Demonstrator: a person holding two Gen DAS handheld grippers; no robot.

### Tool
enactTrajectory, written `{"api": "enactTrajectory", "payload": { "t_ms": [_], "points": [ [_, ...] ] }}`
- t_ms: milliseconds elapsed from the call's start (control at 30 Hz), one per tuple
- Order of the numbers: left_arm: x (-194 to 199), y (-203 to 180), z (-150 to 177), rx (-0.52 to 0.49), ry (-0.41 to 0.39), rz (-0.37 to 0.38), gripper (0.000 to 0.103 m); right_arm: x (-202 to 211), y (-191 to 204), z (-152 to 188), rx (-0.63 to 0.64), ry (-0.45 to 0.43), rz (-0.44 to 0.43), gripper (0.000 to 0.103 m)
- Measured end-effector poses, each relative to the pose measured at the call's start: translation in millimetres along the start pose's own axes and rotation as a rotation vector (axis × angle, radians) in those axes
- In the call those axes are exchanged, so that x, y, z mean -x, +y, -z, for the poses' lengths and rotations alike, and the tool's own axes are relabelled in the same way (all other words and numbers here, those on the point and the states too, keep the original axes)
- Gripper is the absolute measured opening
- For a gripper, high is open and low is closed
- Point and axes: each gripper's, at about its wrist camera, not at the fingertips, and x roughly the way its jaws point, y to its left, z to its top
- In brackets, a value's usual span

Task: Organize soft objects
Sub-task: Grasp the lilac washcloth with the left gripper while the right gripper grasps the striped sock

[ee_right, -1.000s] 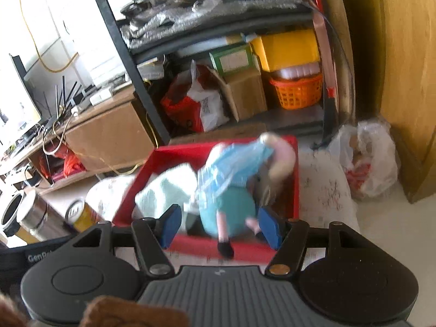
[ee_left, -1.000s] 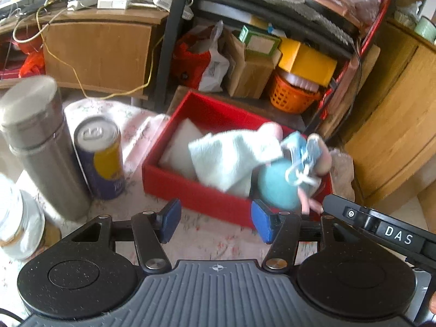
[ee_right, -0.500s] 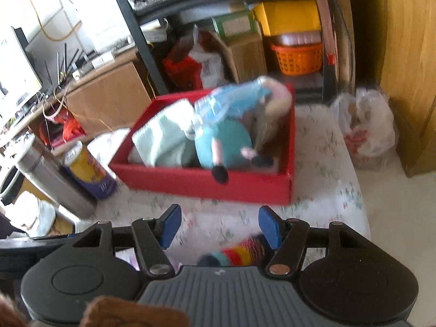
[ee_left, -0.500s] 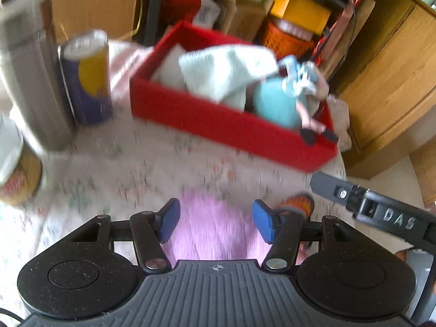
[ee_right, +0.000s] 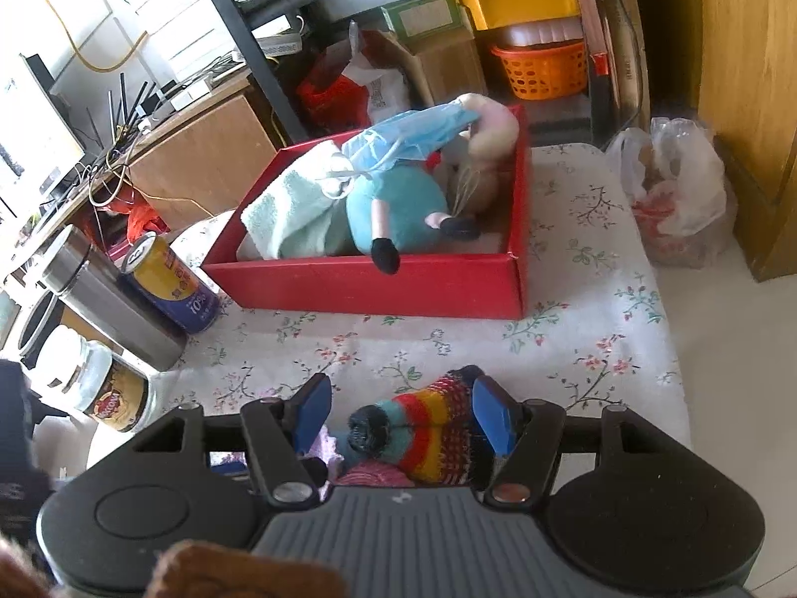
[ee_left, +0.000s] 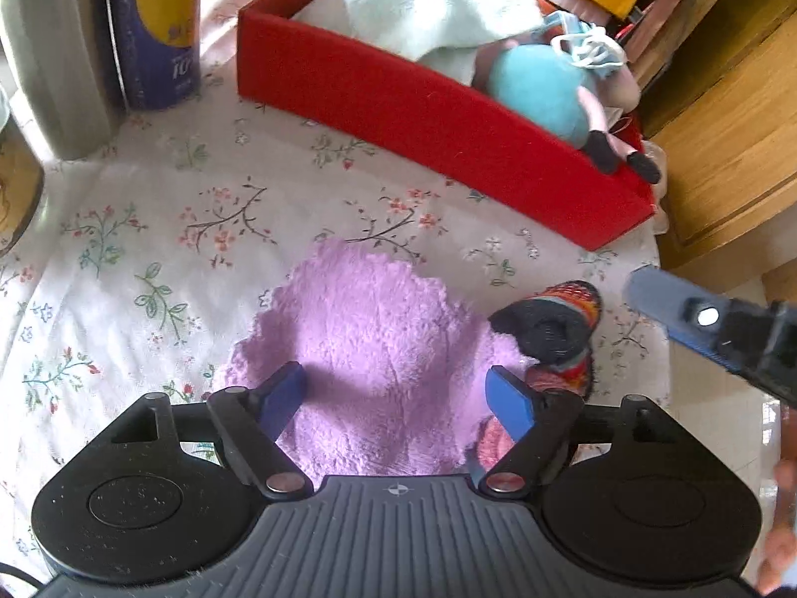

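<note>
The left claw (ee_left: 396,391) is hovering wide open over the purple fluffy cloth (ee_left: 373,349), its 2 blue pads straddling the cloth's near part without pinching it. The cloth is lying flat on the floral table (ee_left: 149,229), on the near side of the red box (ee_left: 438,124). The right claw (ee_right: 401,411) is also standing wide, its pads flanking the striped sock (ee_right: 433,428), which is lying just beside the cloth's right edge; whether the pads are touching the sock cannot be told. Inside the red box a pale green towel (ee_right: 294,204), a blue plush toy (ee_right: 398,209) and a blue face mask (ee_right: 408,142) are resting together. Left of the box, a drink can (ee_right: 172,281) and a steel flask (ee_right: 109,299) are standing upright.
</note>
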Motion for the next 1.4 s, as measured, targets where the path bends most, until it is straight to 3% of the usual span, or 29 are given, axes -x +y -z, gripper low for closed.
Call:
{"api": "enactTrajectory", "payload": {
  "t_ms": [133,333,567,833,1100,1400],
  "points": [
    [6.5,7.6,2.7,-0.016,-0.026,-0.028,0.039,2.7,-5.3,-4.5,-0.015,-0.012,-0.010,0.034],
    [12.2,17.4,10.8,-0.020,-0.022,0.005,0.010,5.3,-4.0,-5.1,-0.028,-0.014,-0.037,0.034],
    [49.2,30.5,9.8,0.049,-0.096,0.100,0.006,5.7,-0.5,-3.3,-0.005,-0.013,-0.051,0.034],
    [88.8,47.0,-1.1,0.139,-0.180,0.210,0.006,-9.0,-10.2,1.7,-0.023,0.043,0.007,0.035],
    [88.1,46.1,-4.1,0.152,-0.162,0.272,0.007,-37.7,-22.8,5.1,-0.124,0.115,0.047,0.041],
    [85.7,47.7,-3.6,0.159,-0.143,0.292,0.009,-68.8,-24.6,7.7,-0.246,0.171,-0.013,0.049]
  ]
}}
